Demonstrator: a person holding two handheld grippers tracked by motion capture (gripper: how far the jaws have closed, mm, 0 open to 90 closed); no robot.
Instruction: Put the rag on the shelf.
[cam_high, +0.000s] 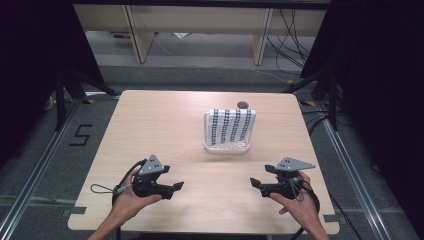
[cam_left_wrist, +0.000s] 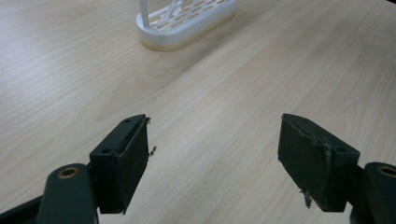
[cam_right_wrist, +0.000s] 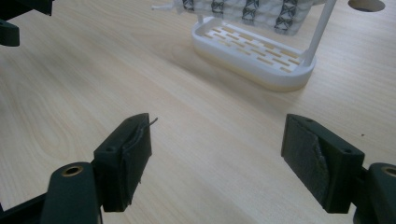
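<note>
A white slotted rack (cam_high: 226, 146) stands upright on the middle of the wooden table (cam_high: 150, 125), with a white cloth with dark patterned stripes (cam_high: 231, 125) draped over its top rail. My left gripper (cam_high: 173, 190) is open near the front left of the table, its jaws pointing right, nothing between them. My right gripper (cam_high: 257, 186) is open at the front right, pointing left, also empty. In the left gripper view the open left gripper (cam_left_wrist: 215, 130) hovers over bare wood with the rack base (cam_left_wrist: 187, 21) beyond. The open right gripper (cam_right_wrist: 218, 128) faces the rack base (cam_right_wrist: 254, 51) and cloth (cam_right_wrist: 243, 9).
A round hole (cam_high: 243, 105) is cut in the table just behind the rack; the hole (cam_right_wrist: 366, 4) also appears past the rack in the right gripper view. Cables (cam_high: 290, 45) and table legs stand on the floor behind. Dark curtains flank both sides.
</note>
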